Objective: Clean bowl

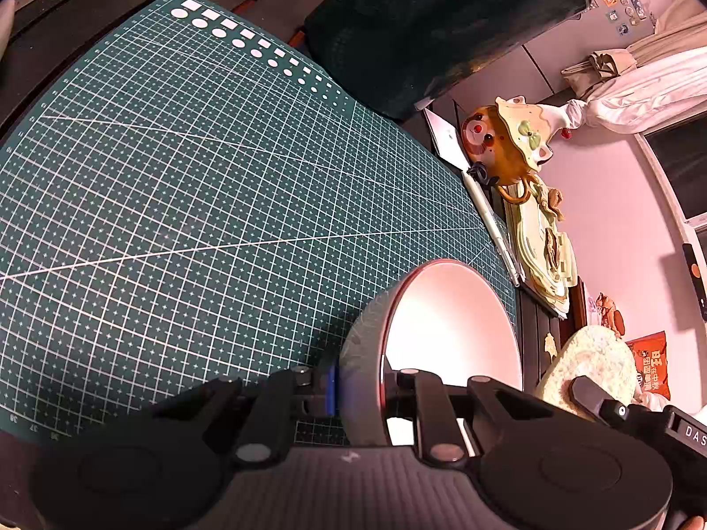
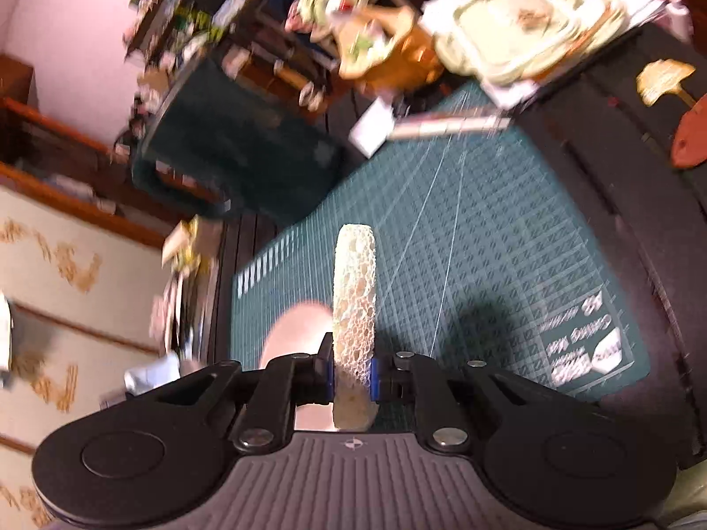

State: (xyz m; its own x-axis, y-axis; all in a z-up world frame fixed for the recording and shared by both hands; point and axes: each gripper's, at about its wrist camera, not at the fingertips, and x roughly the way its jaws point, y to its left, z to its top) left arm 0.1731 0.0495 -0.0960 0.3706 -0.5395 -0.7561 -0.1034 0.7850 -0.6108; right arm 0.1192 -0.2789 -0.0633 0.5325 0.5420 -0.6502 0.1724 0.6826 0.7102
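the left hand-held gripper (image 1: 360, 391) is clamped on the rim of the bowl (image 1: 450, 331), one finger on the grey outside wall and the other against the pale inside. the bowl is tipped up on edge, its opening turned to the right of the left wrist view, with a thin red line running round the lip. it sits over the near right corner of the green cutting mat (image 1: 199, 185), which covers most of the dark surface (image 1: 39, 70); whether the bowl's lower edge touches the mat cannot be told.

the right hand-held gripper (image 2: 351, 373) is closed on a pale, porous sponge (image 2: 354, 291), which stands edge-on between its blue pads and sticks out forward past them. in the left wrist view the sponge (image 1: 587, 366) shows just to the right of the bowl, near its open side but apart from it. the right wrist view is blurred; a pale rounded shape beside the sponge is probably the bowl (image 2: 294, 331).

beyond the mat's far edge lie a pen (image 1: 492, 225) and a bear-faced plush (image 1: 503, 137).
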